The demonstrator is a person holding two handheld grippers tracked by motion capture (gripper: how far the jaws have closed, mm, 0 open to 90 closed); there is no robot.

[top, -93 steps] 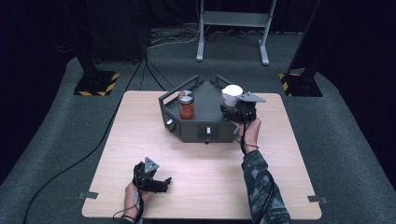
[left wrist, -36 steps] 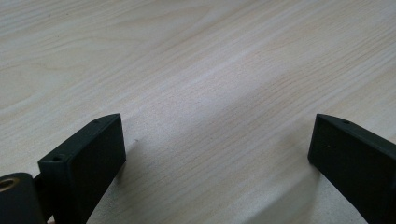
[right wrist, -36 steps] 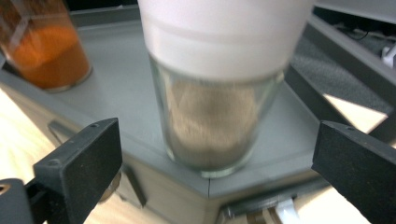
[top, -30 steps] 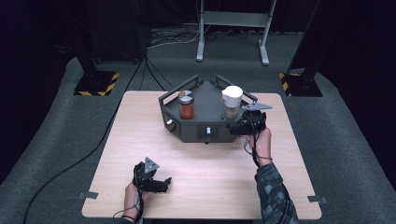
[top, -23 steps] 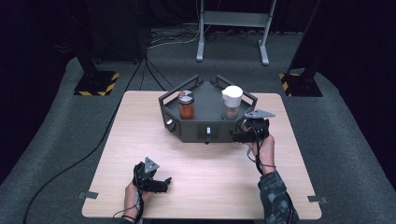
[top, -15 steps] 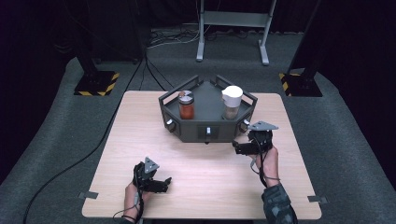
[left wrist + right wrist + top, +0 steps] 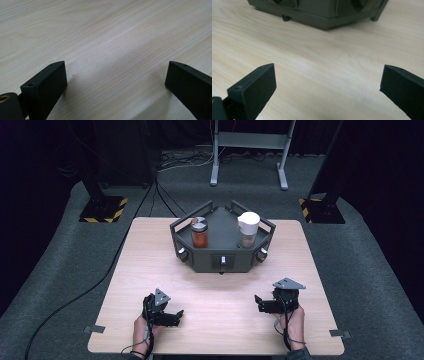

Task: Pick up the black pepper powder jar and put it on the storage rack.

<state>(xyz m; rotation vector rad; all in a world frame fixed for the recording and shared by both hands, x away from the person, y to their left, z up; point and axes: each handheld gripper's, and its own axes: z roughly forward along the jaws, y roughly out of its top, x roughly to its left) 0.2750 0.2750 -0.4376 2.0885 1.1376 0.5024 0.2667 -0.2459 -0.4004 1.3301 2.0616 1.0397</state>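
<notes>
**Both tongs empty at the near edge, the rack straight ahead**

Nearest, the left tongs [image 7: 176, 315] rest low at the near left of the counter [image 7: 150, 265], jaws spread wide with bare wood between them; the right tongs [image 7: 258, 301] sit at the near right, jaws likewise apart and gripping nothing; both point inward across the counter. Beyond them, toward the far middle, stands the dark rack [image 7: 222, 262], well apart from either hand; in the right gripper view its front wall [image 7: 317, 10] lies just ahead across open wood. In the rack stand two upright jars: the red jar [image 7: 199, 232] in the left bay, the white-capped jar [image 7: 248, 229] in the right bay. The white-capped jar lies forward and a little inward of the right tongs, which are the nearer to it; the red jar lies forward of the left tongs; a reach for either likely means going forward and up over the rack's wall.
</notes>
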